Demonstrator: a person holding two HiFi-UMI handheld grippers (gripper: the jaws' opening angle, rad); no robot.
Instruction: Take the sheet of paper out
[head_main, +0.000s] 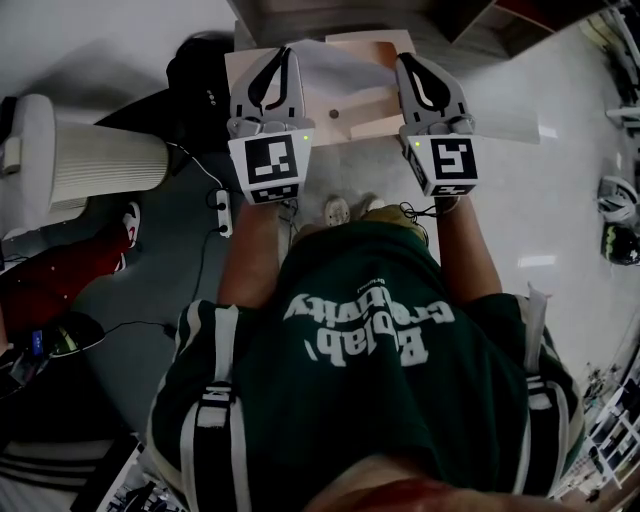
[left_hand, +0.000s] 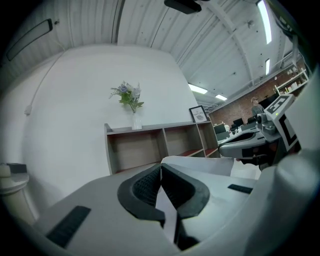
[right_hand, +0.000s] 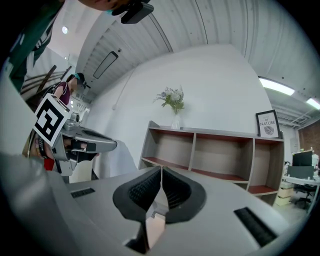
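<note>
In the head view I hold both grippers level in front of me over the floor. A white sheet of paper (head_main: 340, 68) sticks out of a tan envelope (head_main: 368, 110) that spans between them. My left gripper (head_main: 288, 52) is shut on the sheet's left edge; in the left gripper view the white sheet (left_hand: 200, 167) runs from the closed jaws (left_hand: 161, 167) off to the right. My right gripper (head_main: 403, 60) is shut on the envelope's right edge, and the tan envelope (right_hand: 154, 227) shows between and below its closed jaws (right_hand: 161, 170).
A low open shelf unit (right_hand: 215, 155) stands against the white wall ahead, with a vase of flowers (right_hand: 173, 107) and a framed picture (right_hand: 268, 124) on top. A white ribbed cylinder (head_main: 100, 165), a power strip (head_main: 224, 212) and a black bag (head_main: 200, 75) lie to the left.
</note>
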